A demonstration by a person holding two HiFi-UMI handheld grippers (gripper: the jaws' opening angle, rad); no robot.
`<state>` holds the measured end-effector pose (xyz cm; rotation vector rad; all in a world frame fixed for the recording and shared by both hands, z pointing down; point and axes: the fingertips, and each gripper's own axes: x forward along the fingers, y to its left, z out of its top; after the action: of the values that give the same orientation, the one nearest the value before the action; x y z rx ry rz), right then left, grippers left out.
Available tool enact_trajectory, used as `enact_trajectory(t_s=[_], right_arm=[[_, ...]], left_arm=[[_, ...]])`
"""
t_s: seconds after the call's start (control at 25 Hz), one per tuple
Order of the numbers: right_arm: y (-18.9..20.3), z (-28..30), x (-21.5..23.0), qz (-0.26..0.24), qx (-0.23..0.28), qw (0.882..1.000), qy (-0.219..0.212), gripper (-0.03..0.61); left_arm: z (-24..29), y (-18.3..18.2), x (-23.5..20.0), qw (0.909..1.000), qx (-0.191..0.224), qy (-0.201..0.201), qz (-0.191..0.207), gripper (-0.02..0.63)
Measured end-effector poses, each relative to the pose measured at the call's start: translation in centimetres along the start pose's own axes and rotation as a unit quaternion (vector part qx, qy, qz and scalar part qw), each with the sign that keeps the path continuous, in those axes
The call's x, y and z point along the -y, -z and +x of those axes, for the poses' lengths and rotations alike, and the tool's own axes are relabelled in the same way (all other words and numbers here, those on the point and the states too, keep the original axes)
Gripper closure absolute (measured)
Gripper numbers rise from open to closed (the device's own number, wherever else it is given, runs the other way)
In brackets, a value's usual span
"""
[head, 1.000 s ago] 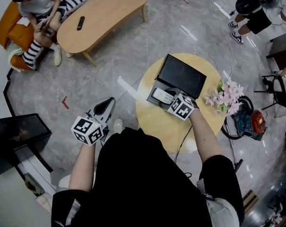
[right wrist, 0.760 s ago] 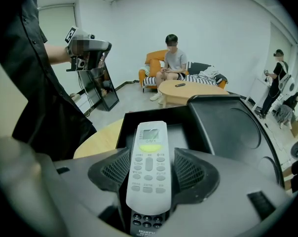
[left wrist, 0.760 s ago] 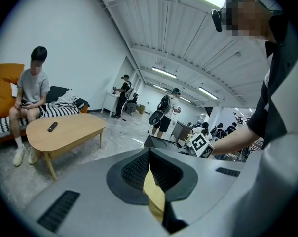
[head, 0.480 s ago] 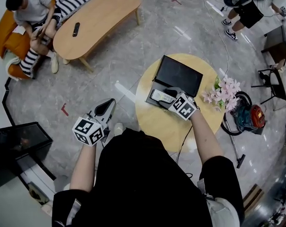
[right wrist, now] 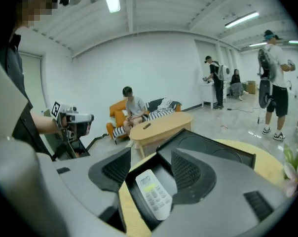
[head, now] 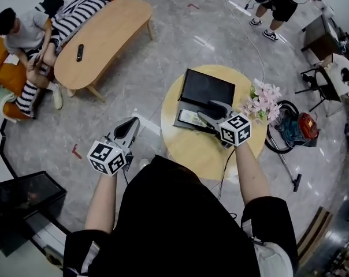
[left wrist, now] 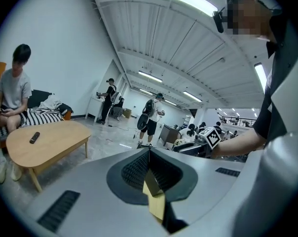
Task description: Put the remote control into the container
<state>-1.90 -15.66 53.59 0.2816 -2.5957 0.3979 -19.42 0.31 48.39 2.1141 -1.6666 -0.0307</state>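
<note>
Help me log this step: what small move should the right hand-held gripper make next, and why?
Probably draw the right hand-held gripper up and back, clear of the box. Its jaws stand apart and touch nothing, and the white push-button remote control already lies flat inside the open black rectangular container on the round wooden table, so the placing looks done.

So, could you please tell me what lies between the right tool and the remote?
Nothing. In the right gripper view the open right tool hangs above the remote, which lies in the black container, with only bare air between them.
</note>
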Motion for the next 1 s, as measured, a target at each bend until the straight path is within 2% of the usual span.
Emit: enact_trajectory(t_s=[0.08,0.2,0.32,0.56,0.8,0.88,1.0], right_arm=[[-1.3,-1.8,-0.2,0.038,0.054,0.998,0.020,0.335],[-2.4,-5.3,-0.5,0.077,0.124,0.987,0.068,0.458],[-2.4,-8.3,-1.7,0.085,0.152,0.979,0.109,0.499],[-1.7,-12.4,-5.1,0.105,0.192,0.960,0.173,0.535],[-1.1,-16.0,-9.8,0.149,0.261,0.931,0.207,0.549],[-0.6,-16.5,-11.2,0.152,0.265,0.928,0.212,0.552],[0.6,-16.5,-12.7,0.147,0.253,0.930,0.222,0.554]], left_arm=[[0.2,-0.5,0.3,0.9998,0.005,0.015,0.007,0.606],[0.8,-1.5,0.9,0.9985,0.012,0.047,0.024,0.606],[0.4,-2.3,1.7,0.9969,0.016,0.070,0.034,0.606],[-1.2,-3.1,2.7,0.9927,0.020,0.108,0.050,0.606],[-2.6,-3.3,4.3,0.9851,0.015,0.158,0.067,0.606],[-2.9,-3.4,4.6,0.9831,0.016,0.168,0.071,0.606],[-3.3,-3.3,4.9,0.9824,0.018,0.172,0.072,0.606]])
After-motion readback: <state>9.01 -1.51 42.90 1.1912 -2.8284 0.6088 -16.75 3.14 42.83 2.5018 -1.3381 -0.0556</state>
